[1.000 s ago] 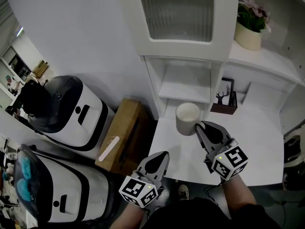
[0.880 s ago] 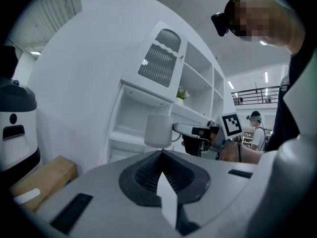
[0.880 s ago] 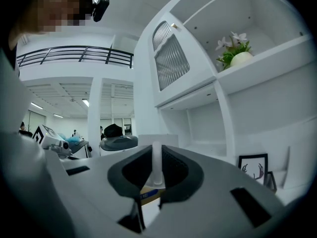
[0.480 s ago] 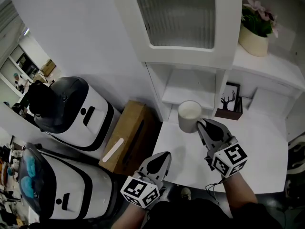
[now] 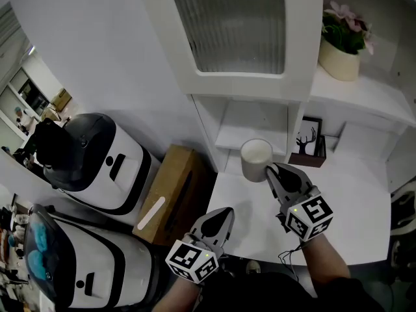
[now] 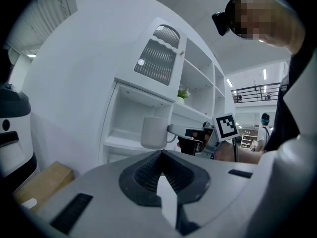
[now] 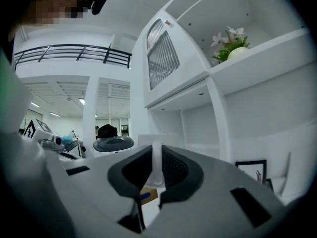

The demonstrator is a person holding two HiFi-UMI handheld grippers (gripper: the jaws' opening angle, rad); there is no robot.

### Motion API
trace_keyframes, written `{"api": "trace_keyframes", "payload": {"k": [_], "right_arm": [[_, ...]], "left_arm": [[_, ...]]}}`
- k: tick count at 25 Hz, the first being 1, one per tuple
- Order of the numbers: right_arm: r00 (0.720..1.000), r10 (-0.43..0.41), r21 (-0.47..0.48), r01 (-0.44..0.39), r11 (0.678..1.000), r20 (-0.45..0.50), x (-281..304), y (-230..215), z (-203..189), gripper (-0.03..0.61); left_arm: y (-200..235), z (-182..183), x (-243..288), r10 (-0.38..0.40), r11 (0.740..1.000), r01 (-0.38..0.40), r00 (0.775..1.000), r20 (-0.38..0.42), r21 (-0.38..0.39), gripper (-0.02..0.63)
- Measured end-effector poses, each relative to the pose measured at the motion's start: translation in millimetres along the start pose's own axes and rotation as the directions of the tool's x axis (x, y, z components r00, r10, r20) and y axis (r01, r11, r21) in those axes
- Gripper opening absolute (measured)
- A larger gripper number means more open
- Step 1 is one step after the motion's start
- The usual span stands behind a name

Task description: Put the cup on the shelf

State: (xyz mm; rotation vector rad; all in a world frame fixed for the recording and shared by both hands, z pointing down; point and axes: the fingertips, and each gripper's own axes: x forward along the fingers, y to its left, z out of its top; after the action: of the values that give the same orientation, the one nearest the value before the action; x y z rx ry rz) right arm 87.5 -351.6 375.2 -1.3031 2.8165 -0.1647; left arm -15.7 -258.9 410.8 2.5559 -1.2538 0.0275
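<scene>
the right gripper (image 5: pixel 270 171) is clamped on the handle of the cup (image 5: pixel 255 160); its own view shows the white handle pinched between the jaws. the left gripper (image 5: pixel 224 213) has its jaws together on nothing and hangs low, near the desk's front edge.

the cup is upright in the air, just in front of the low shelf (image 5: pixel 250 130) and not yet on it. so the pickup looks done. what is left, i judge, is to carry the cup in over the board, set it down and let go.

below is a white desk (image 5: pixel 351 194). a framed deer picture (image 5: pixel 309 134) stands beside the shelf, with a flower pot (image 5: pixel 339 44) on a higher ledge and a ribbed-glass door (image 5: pixel 237 18) above. left of the desk, a box (image 5: pixel 170 188) and two white-and-black machines (image 5: pixel 97 164) sit on the floor.
</scene>
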Motion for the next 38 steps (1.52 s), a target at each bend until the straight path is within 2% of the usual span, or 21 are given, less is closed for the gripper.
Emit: {"api": "trace_keyframes", "payload": {"k": [8,13,23,38], "right_arm": [[0.995,-0.098,-0.002,0.098,0.995,-0.010,13,-23,-5,0.032],[0.988,-0.154,0.007,0.154,0.988,-0.019,33,-36,-9,0.032],[0.975,-0.217,0.010,0.218,0.976,-0.052,72,-56,-23,0.032],[0.961,-0.272,-0.012,0.271,0.962,-0.044,105,-71,-26,0.032]], "left_arm": [[13,3,29,-0.105,0.994,0.105,0.994,-0.002,-0.008,0.005],[33,6,48,-0.153,0.988,0.152,0.988,-0.033,-0.014,0.005],[69,11,77,-0.197,0.980,0.195,0.978,-0.063,-0.040,0.005],[96,13,90,-0.225,0.973,0.222,0.972,-0.072,-0.056,0.005]]}}
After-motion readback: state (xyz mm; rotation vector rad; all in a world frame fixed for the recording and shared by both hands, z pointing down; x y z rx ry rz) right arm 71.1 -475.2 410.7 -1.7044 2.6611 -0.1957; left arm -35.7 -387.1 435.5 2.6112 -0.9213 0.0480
